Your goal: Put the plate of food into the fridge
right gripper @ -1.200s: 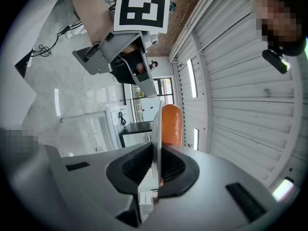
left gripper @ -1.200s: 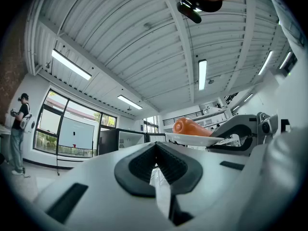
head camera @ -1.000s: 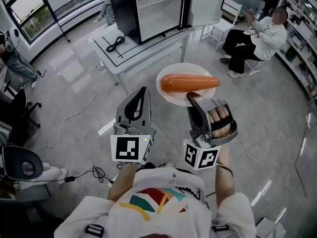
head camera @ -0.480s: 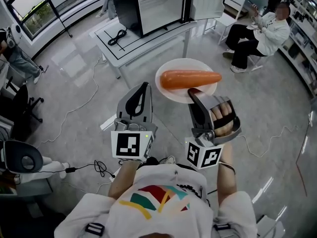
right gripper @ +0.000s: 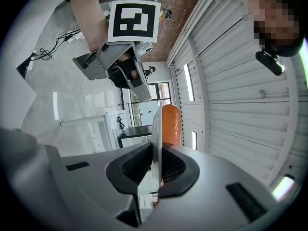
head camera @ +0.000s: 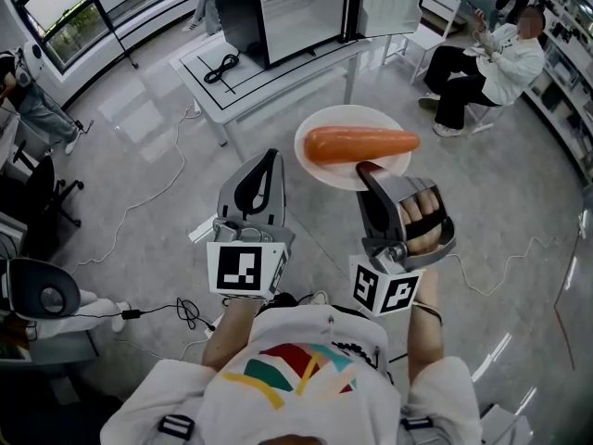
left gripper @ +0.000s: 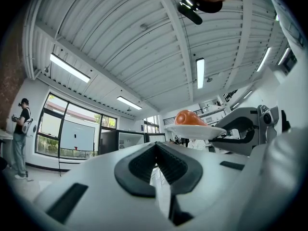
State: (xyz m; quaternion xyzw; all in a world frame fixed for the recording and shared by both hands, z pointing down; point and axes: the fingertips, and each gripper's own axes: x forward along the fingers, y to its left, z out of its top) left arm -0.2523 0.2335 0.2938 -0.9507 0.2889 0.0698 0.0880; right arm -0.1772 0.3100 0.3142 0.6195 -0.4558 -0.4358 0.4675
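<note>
The right tongs (head camera: pixel 368 169) pinch the near rim of the white plate (head camera: pixel 320 167), jaws nearly together on it, holding it level in the air above the floor. A carrot (head camera: pixel 361 143) lies across the plate. The left tongs (head camera: pixel 266 158), just to the left, are closed and empty. The fridge (head camera: pixel 287 12) stands open on the far table (head camera: pixel 269 82).
</note>
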